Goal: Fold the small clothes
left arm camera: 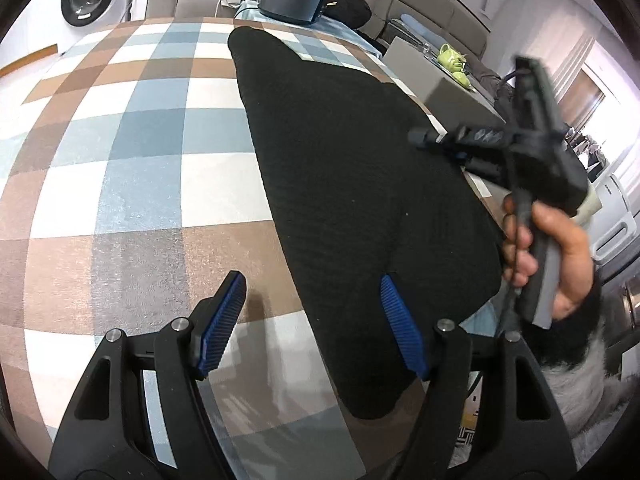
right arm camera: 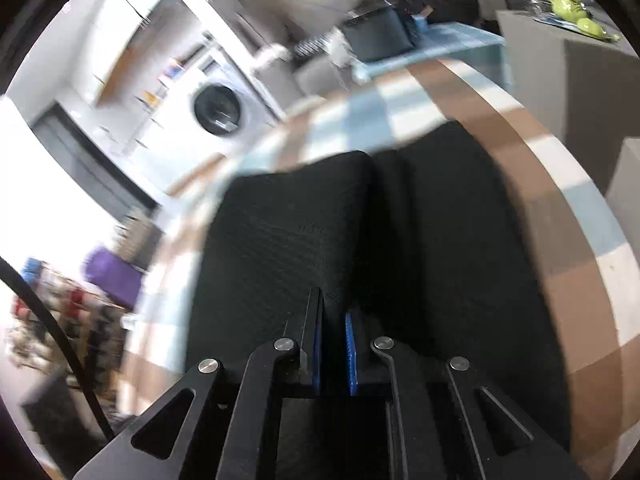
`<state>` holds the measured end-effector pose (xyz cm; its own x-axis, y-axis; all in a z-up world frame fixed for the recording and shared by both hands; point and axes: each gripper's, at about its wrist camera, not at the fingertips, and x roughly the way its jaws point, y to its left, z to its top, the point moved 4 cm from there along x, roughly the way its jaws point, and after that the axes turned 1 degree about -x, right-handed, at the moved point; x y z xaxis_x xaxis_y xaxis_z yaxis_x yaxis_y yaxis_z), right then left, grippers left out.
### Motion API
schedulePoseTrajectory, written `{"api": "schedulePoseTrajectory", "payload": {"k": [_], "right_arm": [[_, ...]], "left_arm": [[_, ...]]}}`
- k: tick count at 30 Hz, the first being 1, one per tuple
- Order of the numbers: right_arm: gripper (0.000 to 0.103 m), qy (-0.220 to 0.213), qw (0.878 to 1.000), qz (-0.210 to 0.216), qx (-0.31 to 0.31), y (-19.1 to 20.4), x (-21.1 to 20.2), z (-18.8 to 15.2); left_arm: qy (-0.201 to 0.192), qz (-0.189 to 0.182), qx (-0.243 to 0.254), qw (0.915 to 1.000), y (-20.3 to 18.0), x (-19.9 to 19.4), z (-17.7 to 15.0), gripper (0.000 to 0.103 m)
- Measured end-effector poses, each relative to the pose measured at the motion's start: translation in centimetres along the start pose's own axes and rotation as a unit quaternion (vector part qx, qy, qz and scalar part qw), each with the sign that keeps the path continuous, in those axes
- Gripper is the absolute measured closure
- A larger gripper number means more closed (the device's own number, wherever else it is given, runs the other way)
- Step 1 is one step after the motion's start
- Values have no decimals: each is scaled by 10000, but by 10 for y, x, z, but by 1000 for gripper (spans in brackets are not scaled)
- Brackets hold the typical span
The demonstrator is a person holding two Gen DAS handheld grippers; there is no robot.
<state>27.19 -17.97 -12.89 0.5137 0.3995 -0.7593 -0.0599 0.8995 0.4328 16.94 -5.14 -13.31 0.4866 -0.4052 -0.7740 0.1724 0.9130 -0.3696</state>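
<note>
Left hand-held gripper (left arm camera: pixel 312 320) stands apart over the near edge of the black knit garment (left arm camera: pixel 352 184), lying flat on the checked worktop (left arm camera: pixel 132 152); right hand-held gripper (right arm camera: pixel 333 316) is nearly together, apparently unclamped. Soft, light, floppy: pinch a hem corner.

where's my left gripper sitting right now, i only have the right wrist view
observer: the left gripper is open at the near end of the black garment
operator: is it holding any of it
observer: no, one of its fingers is over the garment and the other is over the checked cloth, with nothing pinched
operator: how does my right one look from there
observer: the right gripper is blurred, held in a hand by the garment's right edge, and no fabric hangs from it
</note>
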Motion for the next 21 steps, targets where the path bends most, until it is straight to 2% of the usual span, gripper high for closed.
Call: {"api": "schedulePoseTrajectory", "payload": {"k": [1,4,7,12,15,17,18,19,21], "right_arm": [[93,167,9997,-92,127,-8,8,-4],[87,185,9986,363,332,-17,-7,-18],[78,269,9969,734,114,-10,-33,-44],[73,400,9916,1197,-298,-2,-79,-104],[73,389,9911,1153,-542,10,-91,-129],[73,391,9918,1055,-614,9,-87,-132],[78,397,9923,1002,-617,9,-85,-133],[90,394,9920,969,-702,9,-84,-131],[97,329,9907,915,-954,16,-87,-129]], "left_arm": [[11,27,23,10000,0,1,0,36],[4,105,87,9999,2,1,-1,36],[1,80,35,10000,5,0,-1,36],[76,-14,102,9999,0,0,-5,36],[192,-199,314,9991,-10,-1,-13,36],[233,-144,519,9983,-15,-1,-18,35],[227,-64,620,9978,-17,-2,-21,35],[219,-22,682,9974,-18,-3,-22,35],[227,96,727,9970,-17,-4,-23,35]]}}
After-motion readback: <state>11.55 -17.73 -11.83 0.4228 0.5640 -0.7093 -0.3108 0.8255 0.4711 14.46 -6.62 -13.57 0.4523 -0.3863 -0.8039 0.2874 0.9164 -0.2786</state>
